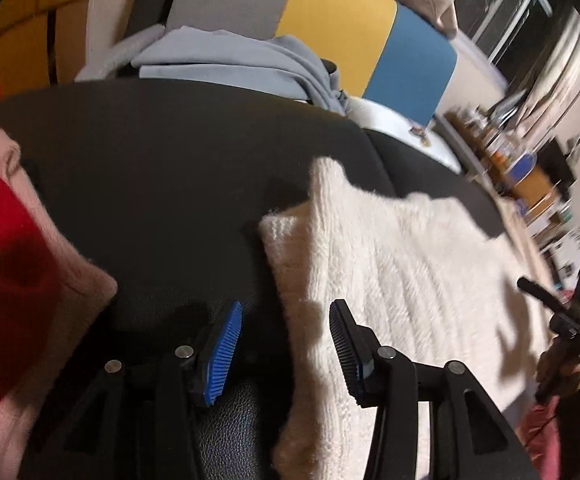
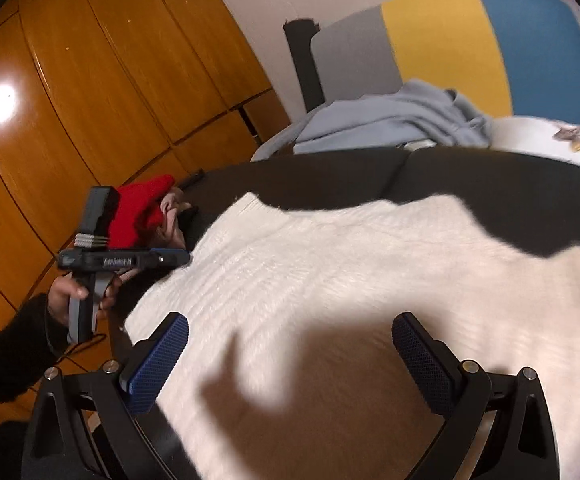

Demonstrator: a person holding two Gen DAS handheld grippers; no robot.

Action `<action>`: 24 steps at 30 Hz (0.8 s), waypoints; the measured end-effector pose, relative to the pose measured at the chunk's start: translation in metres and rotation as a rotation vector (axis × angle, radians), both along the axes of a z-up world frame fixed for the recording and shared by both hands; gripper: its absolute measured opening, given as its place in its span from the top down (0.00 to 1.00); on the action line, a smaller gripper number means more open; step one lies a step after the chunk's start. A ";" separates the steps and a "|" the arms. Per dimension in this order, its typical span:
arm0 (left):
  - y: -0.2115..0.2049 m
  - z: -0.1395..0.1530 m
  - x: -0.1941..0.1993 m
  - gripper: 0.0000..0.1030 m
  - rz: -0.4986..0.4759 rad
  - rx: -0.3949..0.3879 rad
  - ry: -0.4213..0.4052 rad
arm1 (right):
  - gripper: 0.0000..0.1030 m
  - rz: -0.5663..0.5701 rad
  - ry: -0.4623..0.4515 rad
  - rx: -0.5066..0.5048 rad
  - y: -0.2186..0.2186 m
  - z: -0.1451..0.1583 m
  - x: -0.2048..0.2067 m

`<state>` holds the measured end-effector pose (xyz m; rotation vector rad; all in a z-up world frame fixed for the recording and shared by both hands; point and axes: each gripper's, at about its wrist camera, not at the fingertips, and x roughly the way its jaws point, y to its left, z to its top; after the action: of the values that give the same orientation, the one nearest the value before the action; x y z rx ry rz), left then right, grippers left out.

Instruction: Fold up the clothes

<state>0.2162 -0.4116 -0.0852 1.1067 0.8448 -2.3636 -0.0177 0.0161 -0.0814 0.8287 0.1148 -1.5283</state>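
Note:
A white knit sweater (image 1: 390,280) lies spread flat on a black padded surface (image 1: 169,160). My left gripper (image 1: 285,346) hovers at the sweater's left edge. It is open, and the blue-padded fingers (image 1: 223,354) stand either side of that edge without pressing it. In the right wrist view the sweater (image 2: 330,272) fills the middle, and my right gripper (image 2: 290,360) hangs wide open over its near part with nothing held. At the left of that view a hand (image 2: 69,300) in a black sleeve holds the left gripper's handle.
A red garment (image 1: 1,248) and a pink one (image 1: 77,280) are piled at the surface's left end. A light blue garment (image 2: 390,120) lies behind, in front of a grey, yellow and blue panel (image 2: 450,48). Wooden cabinet doors (image 2: 69,100) stand on the left.

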 end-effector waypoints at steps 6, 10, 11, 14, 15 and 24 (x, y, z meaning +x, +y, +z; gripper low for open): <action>-0.011 -0.017 -0.010 0.52 -0.058 0.121 0.026 | 0.00 -0.067 -0.031 0.075 0.053 -0.002 -0.035; -0.016 -0.032 -0.014 0.51 -0.053 0.181 0.046 | 0.00 -0.069 -0.094 0.088 0.067 -0.023 -0.049; -0.021 -0.035 -0.016 0.50 -0.053 0.192 0.067 | 0.00 -0.063 -0.101 0.072 0.069 -0.025 -0.049; -0.027 -0.043 -0.018 0.45 -0.043 0.237 0.113 | 0.00 -0.050 -0.135 -0.023 0.081 -0.036 -0.053; -0.027 -0.044 -0.020 0.40 -0.045 0.244 0.124 | 0.00 -0.050 -0.162 -0.063 0.086 -0.039 -0.056; 0.005 -0.030 -0.065 0.23 -0.201 0.089 -0.002 | 0.00 -0.057 -0.254 -0.156 0.096 -0.044 -0.063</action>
<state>0.1514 -0.4068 -0.1155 1.2835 0.8822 -2.5078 -0.0807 0.1117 -0.1255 0.8985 -0.2137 -1.4522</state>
